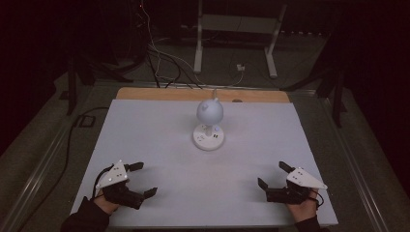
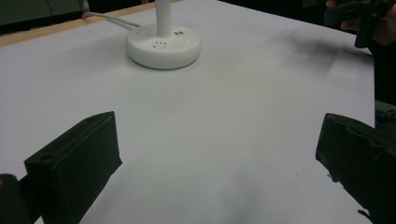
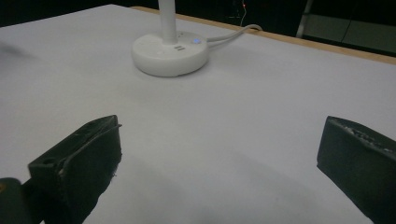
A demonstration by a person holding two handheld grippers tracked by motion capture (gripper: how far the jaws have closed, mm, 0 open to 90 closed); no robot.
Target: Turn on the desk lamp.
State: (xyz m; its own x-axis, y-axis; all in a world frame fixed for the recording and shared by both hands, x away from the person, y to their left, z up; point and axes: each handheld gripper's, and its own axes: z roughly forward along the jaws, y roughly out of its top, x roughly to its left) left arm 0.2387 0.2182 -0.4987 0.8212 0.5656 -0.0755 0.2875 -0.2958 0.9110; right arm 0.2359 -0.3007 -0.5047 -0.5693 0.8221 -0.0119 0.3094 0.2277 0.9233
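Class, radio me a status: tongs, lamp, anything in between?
Left tongs open, empty. Right tongs open, empty. Lamp upright mid-table, untouched. Nothing between.

The desk lamp (image 1: 209,126) stands on the table (image 1: 145,130); my left gripper (image 1: 139,179) and right gripper (image 1: 273,175) sit nearer me, flanking it.

The room is dim. A white tabletop (image 1: 159,140) with a wooden far edge (image 1: 159,94) stands on grey floor (image 1: 43,125). Behind it, a white metal frame (image 1: 237,34) and tangled cables (image 1: 162,58).

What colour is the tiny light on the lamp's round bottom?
Blue. The light glows on the white lamp base, clearest in the right gripper view.
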